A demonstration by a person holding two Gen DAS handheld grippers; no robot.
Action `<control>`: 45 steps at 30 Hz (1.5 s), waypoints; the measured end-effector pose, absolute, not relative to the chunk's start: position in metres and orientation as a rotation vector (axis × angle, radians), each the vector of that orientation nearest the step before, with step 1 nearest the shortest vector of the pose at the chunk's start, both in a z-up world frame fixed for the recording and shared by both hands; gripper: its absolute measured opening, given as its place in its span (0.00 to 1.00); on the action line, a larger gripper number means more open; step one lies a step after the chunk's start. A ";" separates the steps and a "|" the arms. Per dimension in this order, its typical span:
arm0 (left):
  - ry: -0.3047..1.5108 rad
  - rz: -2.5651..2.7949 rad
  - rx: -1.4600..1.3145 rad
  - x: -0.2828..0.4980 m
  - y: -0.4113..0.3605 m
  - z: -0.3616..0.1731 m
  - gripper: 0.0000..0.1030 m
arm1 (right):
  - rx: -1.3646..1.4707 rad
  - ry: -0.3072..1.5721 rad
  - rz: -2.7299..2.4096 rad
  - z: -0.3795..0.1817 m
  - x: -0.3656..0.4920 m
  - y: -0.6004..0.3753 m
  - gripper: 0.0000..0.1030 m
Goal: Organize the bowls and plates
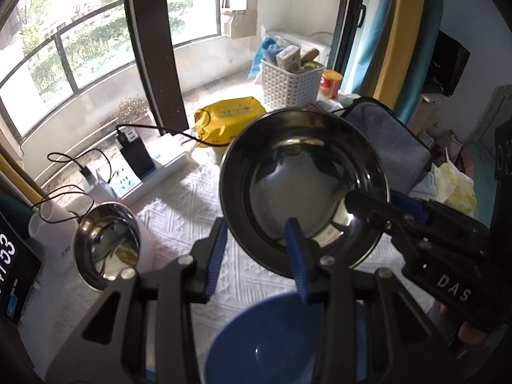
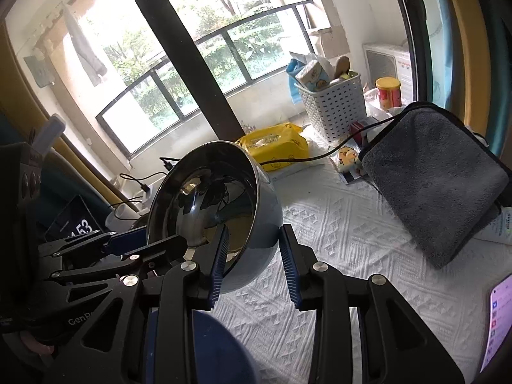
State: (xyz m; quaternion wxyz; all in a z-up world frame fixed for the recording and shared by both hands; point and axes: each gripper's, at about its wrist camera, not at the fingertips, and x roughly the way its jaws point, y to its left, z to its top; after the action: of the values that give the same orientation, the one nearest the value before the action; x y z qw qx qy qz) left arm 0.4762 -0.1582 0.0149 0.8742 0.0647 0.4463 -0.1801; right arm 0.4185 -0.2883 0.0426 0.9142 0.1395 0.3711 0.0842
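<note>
Steel bowl (image 1: pixel 304 188), the large one, hangs tilted above the white textured cloth (image 1: pixel 179 220) on the table, its rim pinched on two sides: the left hand-held gripper (image 1: pixel 259 256) grips the near edge with one blue pad inside and one outside, and the right hand-held gripper (image 2: pixel 254 262) does the same on the opposite wall, one finger inside the bowl and one against its outer side. A blue bowl (image 1: pixel 265 342) sits directly beneath, close under the gripper bodies, while a smaller steel bowl (image 1: pixel 107 244) stands off to the left beside a white power strip (image 1: pixel 140 176).
</note>
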 end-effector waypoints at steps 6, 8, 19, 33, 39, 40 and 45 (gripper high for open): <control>0.926 -0.395 0.147 0.453 -0.150 0.020 0.37 | 0.279 0.764 0.178 0.051 0.402 -0.281 0.34; 0.925 -0.397 0.156 0.445 -0.149 0.021 0.37 | 0.272 0.765 0.179 0.053 0.395 -0.279 0.34; 0.917 -0.411 0.198 0.409 -0.139 0.024 0.37 | 0.240 0.773 0.178 0.057 0.364 -0.265 0.34; 0.956 -0.419 0.231 0.377 -0.124 0.003 0.37 | 0.219 0.827 0.199 0.039 0.331 -0.248 0.34; 0.978 -0.421 0.244 0.368 -0.119 -0.007 0.37 | 0.193 0.861 0.205 0.026 0.323 -0.239 0.34; 0.979 -0.421 0.246 0.368 -0.118 -0.009 0.37 | 0.191 0.868 0.207 0.024 0.322 -0.237 0.34; 0.998 -0.421 0.261 0.364 -0.116 -0.018 0.37 | 0.183 0.902 0.210 0.013 0.319 -0.232 0.34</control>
State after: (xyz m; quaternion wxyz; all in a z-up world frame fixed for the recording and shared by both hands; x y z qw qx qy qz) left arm 0.3636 -0.1157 -0.0177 0.8489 0.1238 0.4735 -0.1998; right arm 0.3191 -0.2322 0.0134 0.8906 0.0883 0.4345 0.1012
